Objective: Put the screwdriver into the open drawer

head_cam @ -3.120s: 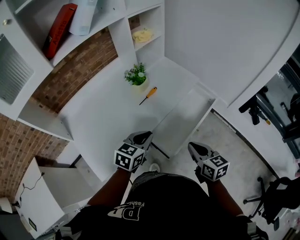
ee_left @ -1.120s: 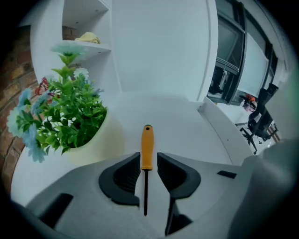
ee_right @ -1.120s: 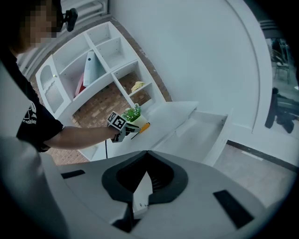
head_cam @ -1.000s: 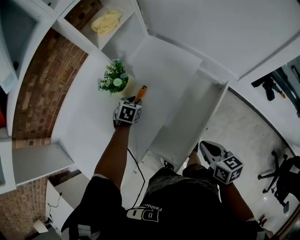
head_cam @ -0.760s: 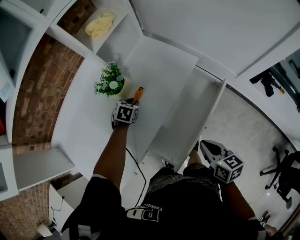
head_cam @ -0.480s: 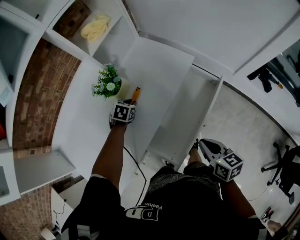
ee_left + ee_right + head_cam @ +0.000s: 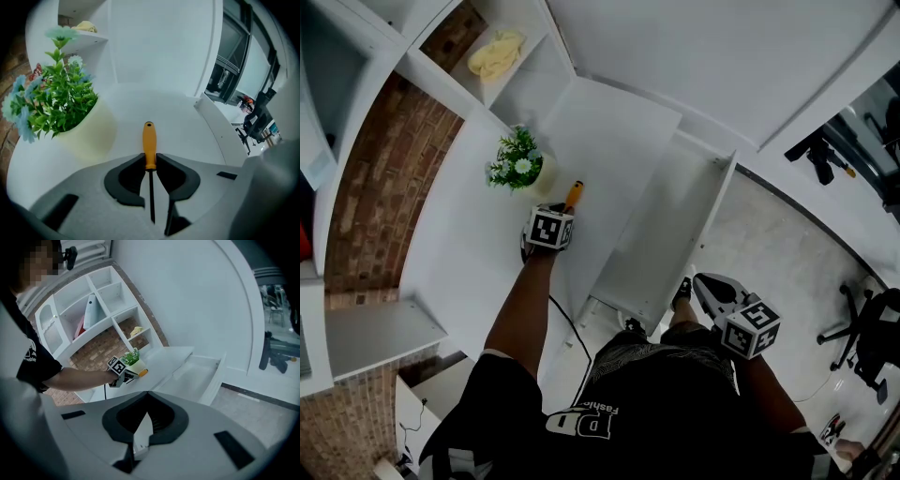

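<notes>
The left claw (image 7: 150,160) is clenched on the screwdriver (image 7: 149,140), near the plant (image 7: 56,105). The right claw (image 7: 146,394) is closed and empty, near the drawer (image 7: 661,234).

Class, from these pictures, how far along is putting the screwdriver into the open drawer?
Done: the drawer stands open. In hand: the left gripper is shut on the screwdriver by its orange handle, at the desk beside the potted plant. Left: carry it across to the drawer and release. The right gripper is shut, empty and idle.
</notes>
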Action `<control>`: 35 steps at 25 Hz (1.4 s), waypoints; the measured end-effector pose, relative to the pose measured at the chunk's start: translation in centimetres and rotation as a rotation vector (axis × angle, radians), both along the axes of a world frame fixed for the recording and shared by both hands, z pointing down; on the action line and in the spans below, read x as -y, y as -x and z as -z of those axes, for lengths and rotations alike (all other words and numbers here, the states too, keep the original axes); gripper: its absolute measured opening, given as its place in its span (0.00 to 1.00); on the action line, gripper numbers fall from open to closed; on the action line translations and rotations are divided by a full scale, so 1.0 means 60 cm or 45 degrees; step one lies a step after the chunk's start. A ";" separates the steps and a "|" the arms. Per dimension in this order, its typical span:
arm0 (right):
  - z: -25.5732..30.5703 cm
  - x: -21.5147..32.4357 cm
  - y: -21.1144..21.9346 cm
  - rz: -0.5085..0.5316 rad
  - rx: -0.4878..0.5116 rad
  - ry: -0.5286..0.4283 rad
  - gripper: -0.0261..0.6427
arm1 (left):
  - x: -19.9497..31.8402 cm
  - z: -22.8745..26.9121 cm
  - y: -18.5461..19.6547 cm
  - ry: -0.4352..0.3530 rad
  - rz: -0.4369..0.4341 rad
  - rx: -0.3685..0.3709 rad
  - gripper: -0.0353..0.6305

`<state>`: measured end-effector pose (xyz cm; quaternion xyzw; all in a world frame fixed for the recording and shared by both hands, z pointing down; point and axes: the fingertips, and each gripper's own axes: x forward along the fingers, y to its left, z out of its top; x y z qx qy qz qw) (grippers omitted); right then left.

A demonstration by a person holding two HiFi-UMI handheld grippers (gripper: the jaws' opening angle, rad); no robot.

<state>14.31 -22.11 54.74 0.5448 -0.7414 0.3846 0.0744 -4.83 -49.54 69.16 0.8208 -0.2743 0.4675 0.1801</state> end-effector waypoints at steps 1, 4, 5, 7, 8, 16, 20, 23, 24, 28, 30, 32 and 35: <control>0.003 -0.002 0.004 0.000 -0.001 -0.006 0.05 | -0.009 0.003 0.002 -0.001 0.003 -0.007 0.18; 0.012 -0.007 0.019 0.008 -0.010 -0.028 0.04 | -0.045 0.013 0.012 0.001 0.018 -0.040 0.18; 0.015 -0.009 0.025 0.013 -0.014 -0.035 0.04 | -0.058 0.016 0.015 0.001 0.017 -0.052 0.18; 0.021 -0.013 0.039 0.023 -0.022 -0.048 0.05 | -0.082 0.020 0.022 0.001 0.011 -0.076 0.18; 0.023 -0.015 0.046 0.028 -0.026 -0.054 0.05 | -0.095 0.021 0.025 0.005 0.008 -0.089 0.18; 0.043 -0.036 0.092 0.065 -0.069 -0.101 0.04 | -0.174 0.047 0.054 -0.019 0.003 -0.192 0.18; 0.048 -0.045 0.110 0.074 -0.083 -0.121 0.05 | -0.200 0.070 0.062 -0.058 -0.016 -0.231 0.18; 0.054 -0.051 0.124 0.082 -0.094 -0.138 0.04 | -0.216 0.086 0.070 -0.088 -0.031 -0.247 0.18; 0.057 -0.053 0.128 0.085 -0.098 -0.143 0.04 | -0.222 0.091 0.072 -0.097 -0.037 -0.251 0.18; 0.065 -0.060 0.147 0.096 -0.111 -0.160 0.04 | -0.239 0.105 0.079 -0.125 -0.068 -0.264 0.18; 0.069 -0.063 0.155 0.099 -0.114 -0.169 0.04 | -0.245 0.111 0.082 -0.135 -0.078 -0.273 0.18; 0.072 -0.066 0.163 0.102 -0.118 -0.176 0.05 | -0.249 0.118 0.084 -0.144 -0.089 -0.281 0.18; 0.074 -0.071 0.174 0.105 -0.123 -0.182 0.04 | -0.254 0.129 0.085 -0.161 -0.110 -0.289 0.18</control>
